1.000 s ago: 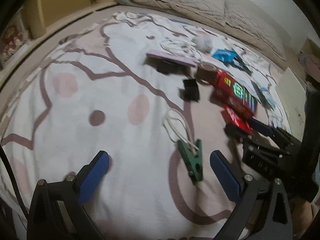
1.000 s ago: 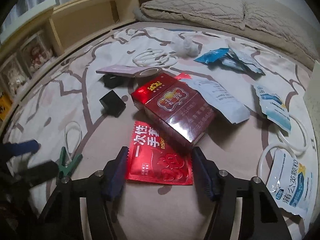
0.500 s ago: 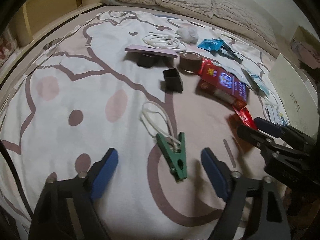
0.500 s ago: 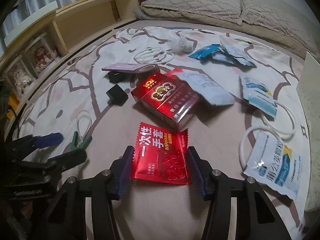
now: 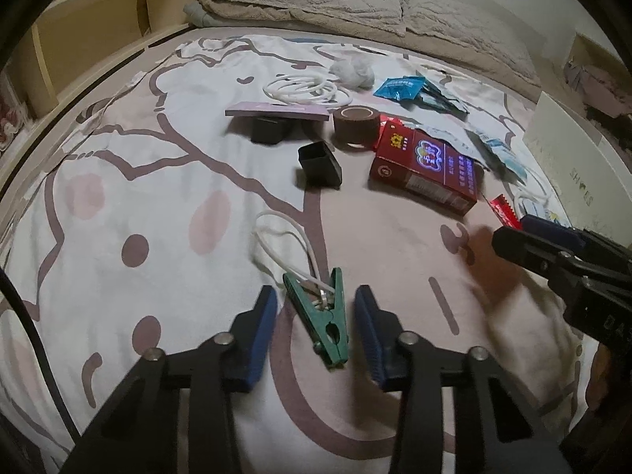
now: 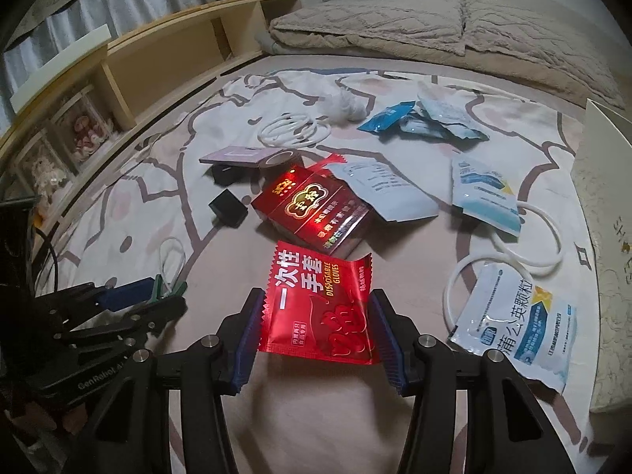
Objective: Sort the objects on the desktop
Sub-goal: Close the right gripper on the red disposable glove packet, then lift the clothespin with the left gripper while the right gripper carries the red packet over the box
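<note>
A green clothes peg (image 5: 322, 318) clipped on a white cord loop (image 5: 282, 243) lies on the patterned sheet between the blue pads of my left gripper (image 5: 314, 310); the jaws stand open around it, with gaps on both sides. My right gripper (image 6: 316, 316) is open with its pads on either side of a red disposable-gloves packet (image 6: 320, 302) lying flat. The left gripper also shows in the right wrist view (image 6: 130, 296), the right gripper in the left wrist view (image 5: 545, 241).
A red cigarette carton (image 6: 312, 207), a black box (image 5: 320, 162), a brown tape roll (image 5: 355, 124), a purple card (image 5: 276, 111), white cable coils (image 5: 306, 90) and several medicine sachets (image 6: 517, 316) lie scattered. A wooden shelf (image 6: 158, 55) is at left, a white box (image 6: 608, 213) at right.
My left gripper has moved forward over the green peg and its jaws have narrowed around it. My right gripper has closed in on the red gloves packet's sides.
</note>
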### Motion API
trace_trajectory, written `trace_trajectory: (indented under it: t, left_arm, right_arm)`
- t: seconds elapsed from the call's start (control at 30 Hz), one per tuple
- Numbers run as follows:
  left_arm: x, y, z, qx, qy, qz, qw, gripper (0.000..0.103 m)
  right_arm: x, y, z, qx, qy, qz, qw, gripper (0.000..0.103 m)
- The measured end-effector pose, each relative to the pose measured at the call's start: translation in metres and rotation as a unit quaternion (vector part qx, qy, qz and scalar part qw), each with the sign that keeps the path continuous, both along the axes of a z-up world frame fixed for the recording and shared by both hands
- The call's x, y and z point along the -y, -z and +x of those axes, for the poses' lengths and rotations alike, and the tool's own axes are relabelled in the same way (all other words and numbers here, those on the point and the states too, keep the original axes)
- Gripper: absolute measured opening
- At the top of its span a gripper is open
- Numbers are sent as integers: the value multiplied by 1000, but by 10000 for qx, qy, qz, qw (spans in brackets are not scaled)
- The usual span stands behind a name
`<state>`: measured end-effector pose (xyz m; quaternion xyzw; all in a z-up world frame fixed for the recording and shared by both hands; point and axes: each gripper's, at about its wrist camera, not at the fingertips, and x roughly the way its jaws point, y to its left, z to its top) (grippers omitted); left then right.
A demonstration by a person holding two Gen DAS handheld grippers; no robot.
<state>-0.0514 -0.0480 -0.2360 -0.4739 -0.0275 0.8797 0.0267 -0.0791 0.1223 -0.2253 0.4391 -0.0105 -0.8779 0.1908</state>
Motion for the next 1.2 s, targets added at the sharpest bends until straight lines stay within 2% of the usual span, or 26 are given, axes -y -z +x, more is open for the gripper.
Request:
trace_trajectory:
  t: [0.1,0.73,1.2]
  left_arm:
    - [0,0,0,-13,11,47,10000,29]
    - [-13,-15,3,-241,280,164,9992,29]
    - [-25,-37,10,-576,644,224,9960,29]
  right_arm:
    - [-4,0,-1,5,58,-35,10000,54]
    - [-18,-11,-6,-166,282,-168,9993,54]
    - [-49,-61,3,-678,422,-456,9958,54]
